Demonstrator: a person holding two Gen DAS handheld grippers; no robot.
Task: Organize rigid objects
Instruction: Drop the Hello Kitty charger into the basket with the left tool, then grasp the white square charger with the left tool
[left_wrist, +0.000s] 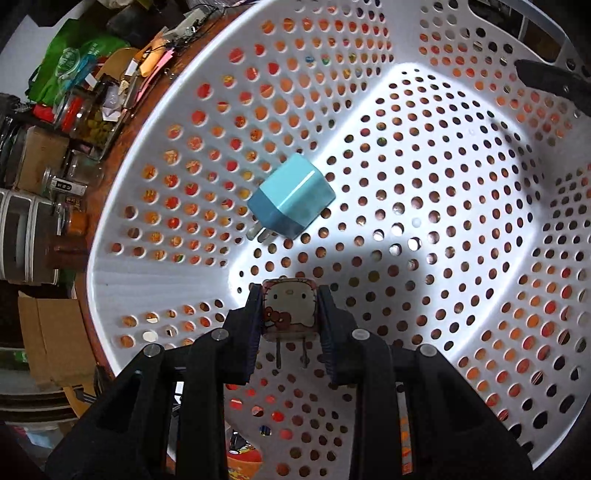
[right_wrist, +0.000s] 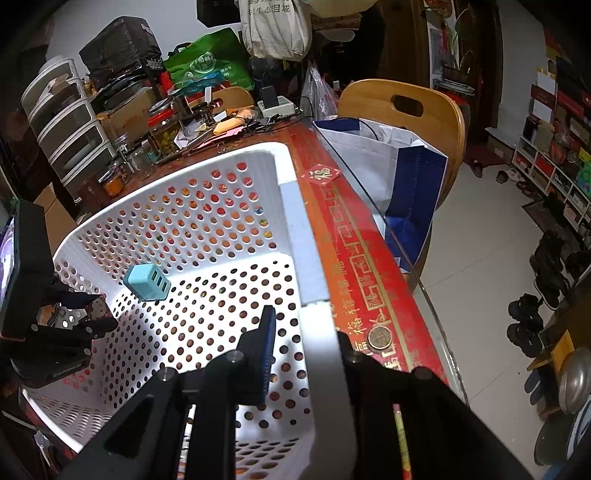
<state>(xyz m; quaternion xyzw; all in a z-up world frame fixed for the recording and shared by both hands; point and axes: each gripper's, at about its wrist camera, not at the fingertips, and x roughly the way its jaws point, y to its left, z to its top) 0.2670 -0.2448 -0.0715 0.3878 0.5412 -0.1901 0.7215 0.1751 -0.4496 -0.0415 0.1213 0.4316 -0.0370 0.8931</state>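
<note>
A white perforated basket (left_wrist: 436, 85) stands on the red table. A teal charger plug (left_wrist: 291, 197) lies inside it by the wall; it also shows in the right wrist view (right_wrist: 147, 282). My left gripper (left_wrist: 290, 314) is shut on a cartoon-cat charger plug (left_wrist: 290, 308), prongs toward the camera, held above the basket floor. In the right wrist view the left gripper (right_wrist: 94, 314) sits at the basket's left rim. My right gripper (right_wrist: 306, 332) straddles the basket's right rim (right_wrist: 314, 280), one finger inside, one outside, closed on the wall.
Jars (right_wrist: 164, 134), drawers (right_wrist: 70, 129), a green bag (right_wrist: 210, 61) and clutter crowd the table's far end. A wooden chair (right_wrist: 406, 107) with a blue-white bag (right_wrist: 399, 173) stands beside the table. A coin (right_wrist: 380, 338) lies on the red cloth (right_wrist: 354, 236).
</note>
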